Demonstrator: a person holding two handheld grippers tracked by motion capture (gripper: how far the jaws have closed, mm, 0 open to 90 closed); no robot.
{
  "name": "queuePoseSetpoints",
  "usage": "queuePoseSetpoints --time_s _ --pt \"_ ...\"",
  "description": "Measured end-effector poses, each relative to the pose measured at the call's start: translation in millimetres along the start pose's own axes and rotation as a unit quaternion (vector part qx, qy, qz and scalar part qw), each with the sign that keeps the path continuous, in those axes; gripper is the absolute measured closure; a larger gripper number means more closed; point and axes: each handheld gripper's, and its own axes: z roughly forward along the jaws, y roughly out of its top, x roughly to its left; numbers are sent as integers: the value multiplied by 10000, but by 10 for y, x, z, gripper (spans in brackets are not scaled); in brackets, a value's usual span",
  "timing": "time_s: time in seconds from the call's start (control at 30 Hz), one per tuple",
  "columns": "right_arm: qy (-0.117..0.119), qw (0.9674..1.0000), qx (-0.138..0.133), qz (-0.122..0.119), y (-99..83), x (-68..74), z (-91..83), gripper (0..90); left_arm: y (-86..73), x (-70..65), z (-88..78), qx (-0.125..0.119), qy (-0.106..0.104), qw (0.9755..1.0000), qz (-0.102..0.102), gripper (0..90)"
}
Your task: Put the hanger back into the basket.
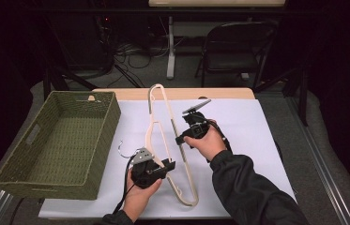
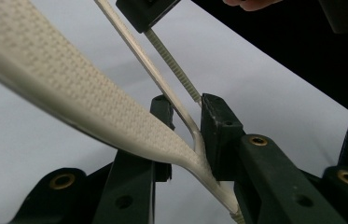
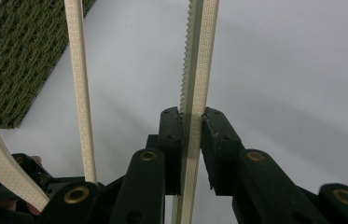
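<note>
Nearest you, your left gripper (image 1: 161, 169) sits low on the white sheet (image 1: 252, 126) that covers the tabletop (image 1: 172, 93), and its fingers (image 2: 220, 130) are closed on the cream plastic hanger (image 1: 156, 123) where a thin strut meets the broad textured arm; in the left gripper view the plastic is pinched between the two black pads with no gap to either side. The hanger's metal hook (image 1: 122, 149) curls out just left of that gripper, toward the basket. A little farther up the sheet, your right gripper (image 1: 180, 139) has its fingers (image 3: 218, 135) clamped on the hanger's notched bar, which runs straight up between the pads in the right gripper view, touching both. The grey three-cornered plate (image 1: 196, 107) rides on top of that gripper. The hanger lies stretched between your two hands, its far loop reaching almost to the wooden edge of the tabletop. To the left, a green woven basket (image 1: 102, 140) stands on the sheet's edge, just beside the hanger's hook. Beyond the tabletop, a black folding chair (image 1: 236, 51) and a tangle of cables (image 1: 135, 54) sit on the floor.
</note>
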Motion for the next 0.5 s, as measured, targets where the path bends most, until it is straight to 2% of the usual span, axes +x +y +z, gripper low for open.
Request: queuePoseSetpoints --time_s 0.13,0.27,0.33,0.4,0.5 --pt "-11 10000 -21 13 -10 -2 2 767 28 46 -9 17 -38 9999 -123 760" --pt "3 10000 -20 -29 -19 -6 2 711 75 131 -38 48 81 9996 -248 764" --pt "-3 10000 -21 -53 -23 -10 -6 701 102 186 -51 71 57 9993 -352 769" --pt "-21 10000 -52 -82 -30 -23 3 687 126 225 -71 92 7 9993 -360 774" --pt "-14 10000 -41 -4 -33 -39 17 663 143 244 -92 69 -46 9994 -342 786"
